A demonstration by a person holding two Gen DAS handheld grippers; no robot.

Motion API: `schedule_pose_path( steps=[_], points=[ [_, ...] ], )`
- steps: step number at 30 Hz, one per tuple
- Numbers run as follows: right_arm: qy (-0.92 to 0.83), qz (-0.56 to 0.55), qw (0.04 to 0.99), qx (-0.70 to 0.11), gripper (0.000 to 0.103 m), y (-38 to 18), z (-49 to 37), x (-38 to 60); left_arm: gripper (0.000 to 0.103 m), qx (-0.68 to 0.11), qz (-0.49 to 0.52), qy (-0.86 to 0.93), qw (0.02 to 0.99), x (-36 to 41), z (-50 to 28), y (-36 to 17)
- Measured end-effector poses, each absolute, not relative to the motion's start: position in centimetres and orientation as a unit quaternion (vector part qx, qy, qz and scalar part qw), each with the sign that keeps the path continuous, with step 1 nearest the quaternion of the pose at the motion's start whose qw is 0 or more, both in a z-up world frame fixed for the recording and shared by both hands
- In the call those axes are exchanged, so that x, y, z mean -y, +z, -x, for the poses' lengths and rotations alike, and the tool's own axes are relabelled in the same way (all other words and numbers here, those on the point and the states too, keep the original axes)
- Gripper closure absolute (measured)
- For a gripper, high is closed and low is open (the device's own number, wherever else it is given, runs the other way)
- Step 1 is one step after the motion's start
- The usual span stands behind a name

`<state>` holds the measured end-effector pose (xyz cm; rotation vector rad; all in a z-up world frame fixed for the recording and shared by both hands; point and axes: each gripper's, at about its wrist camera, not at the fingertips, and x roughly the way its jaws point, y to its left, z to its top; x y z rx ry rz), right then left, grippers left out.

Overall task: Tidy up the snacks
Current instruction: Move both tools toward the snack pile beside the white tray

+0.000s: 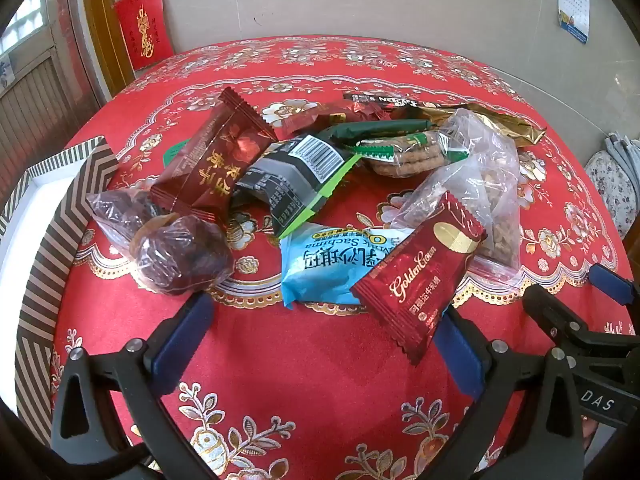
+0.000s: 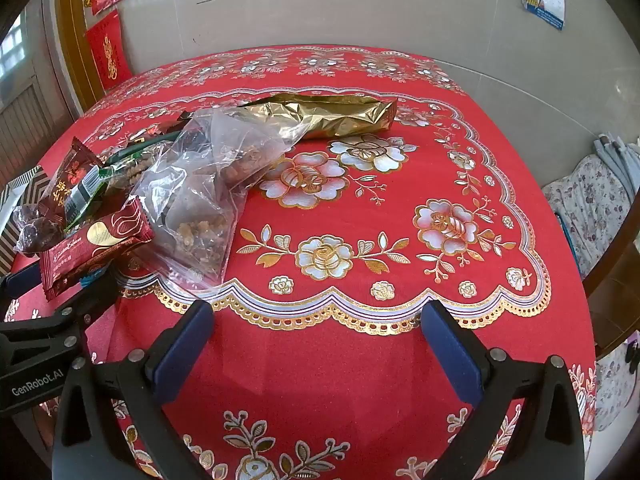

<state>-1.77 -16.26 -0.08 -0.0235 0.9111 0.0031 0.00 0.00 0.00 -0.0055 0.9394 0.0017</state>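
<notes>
Both your left gripper (image 1: 324,336) and right gripper (image 2: 316,344) hang wide open, empty; the crinkly wrapped snack pile (image 1: 312,184) sits heaped mid-table beside the striped cardboard box (image 1: 52,248), probably its destination.

Both wrist cams sit low and close over the bench (image 1: 280,360), tilted steeply down toward the far edge and the wall. Left cam faces the snack pile (image 1: 320,200) near the bench's left edge. Right cam looks over mostly bare cloth further right. Shared: the clear nut bag (image 2: 200,208) and gold pouch (image 2: 332,116) (each cam also catches the other's fingers).
</notes>
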Motion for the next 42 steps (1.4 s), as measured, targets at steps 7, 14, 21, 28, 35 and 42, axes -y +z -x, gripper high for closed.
schedule_pose_path(
  steps=[7,14,21,28,35,42],
  points=[
    [0.005,0.008,0.896,-0.443,0.000,0.0,1.8,16.3,0.000,-0.456,0.015,0.001,0.890,-0.6,0.6,0.3],
    [0.031,-0.036,0.924,-0.381,0.000,3.9,5.2,16.4,0.000,-0.375,0.003,0.026,0.927,-2.9,4.6,4.4],
    [0.074,0.005,0.959,-0.273,0.000,9.5,8.3,12.1,0.000,-0.322,0.018,0.035,0.946,-5.8,6.7,8.7],
    [0.101,0.037,0.958,-0.268,0.000,9.0,8.8,9.8,0.000,-0.311,0.026,0.034,0.949,-7.3,7.9,9.3],
    [0.117,0.029,0.964,-0.239,0.000,9.3,10.0,9.3,0.000,-0.298,0.021,0.041,0.953,-7.7,8.0,8.9],
    [0.115,0.028,0.962,-0.245,0.000,9.3,9.9,9.4,0.000,-0.307,0.037,0.032,0.950,-8.3,7.8,8.3]
  ],
)
